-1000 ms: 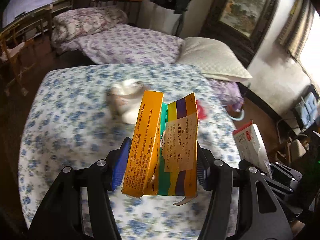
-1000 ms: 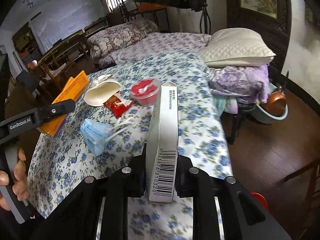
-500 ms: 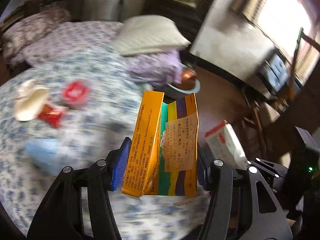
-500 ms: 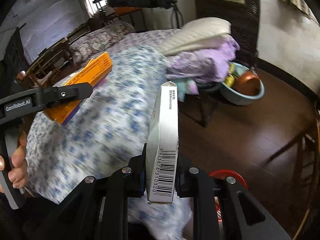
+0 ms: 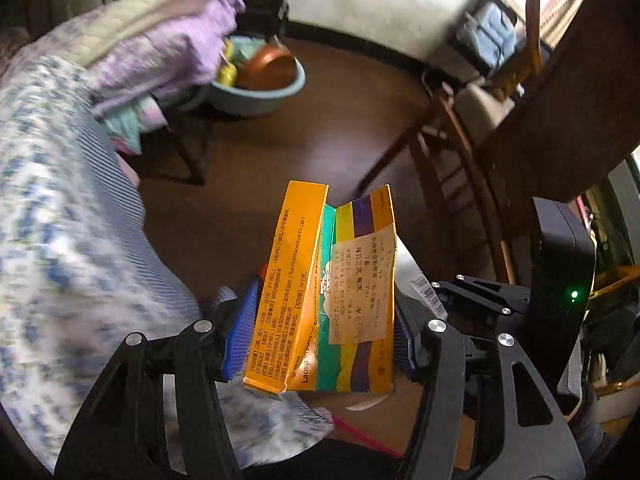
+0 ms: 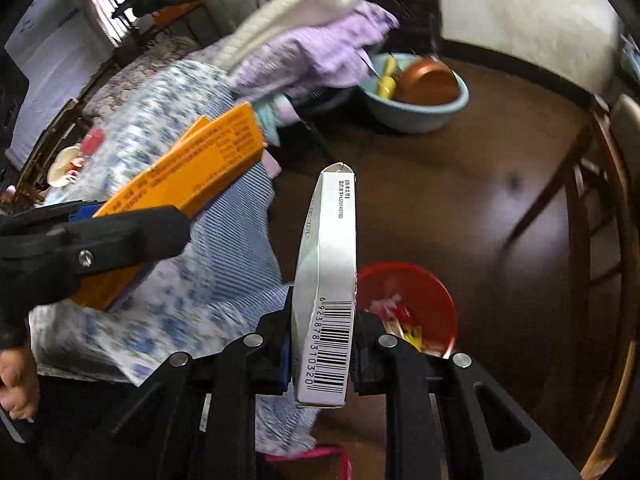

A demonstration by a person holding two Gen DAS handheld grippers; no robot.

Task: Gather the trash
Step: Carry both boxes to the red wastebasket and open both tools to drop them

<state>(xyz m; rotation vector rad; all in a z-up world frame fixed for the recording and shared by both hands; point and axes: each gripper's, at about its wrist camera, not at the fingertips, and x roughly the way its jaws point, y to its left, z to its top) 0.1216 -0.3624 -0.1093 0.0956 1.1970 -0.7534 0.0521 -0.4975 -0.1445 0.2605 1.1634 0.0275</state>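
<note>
My left gripper [image 5: 320, 340] is shut on an orange medicine carton [image 5: 320, 296] with green, yellow and purple stripes and a paper label; its blue pads press both sides. The same carton [image 6: 188, 176] and left gripper [image 6: 92, 240] show at the left of the right wrist view. My right gripper [image 6: 324, 344] is shut on a flat white box [image 6: 328, 280] with a barcode, held on edge. Just beyond the white box, on the dark floor, stands a red bin [image 6: 408, 308] with scraps inside. Both boxes hang off the bed's edge over the floor.
The flowered bedspread [image 5: 52, 240] drops off at the left. A light blue basin [image 5: 260, 80] with a copper bowl sits on the brown floor. A wooden chair [image 5: 452, 160] stands to the right. Pillows and purple bedding [image 6: 312, 40] pile up behind. More litter [image 6: 72, 156] lies on the bed.
Both grippers have swung away from over the bed toward the floor and tilted downward, each still holding its box. The red bin has come into the right wrist view.
</note>
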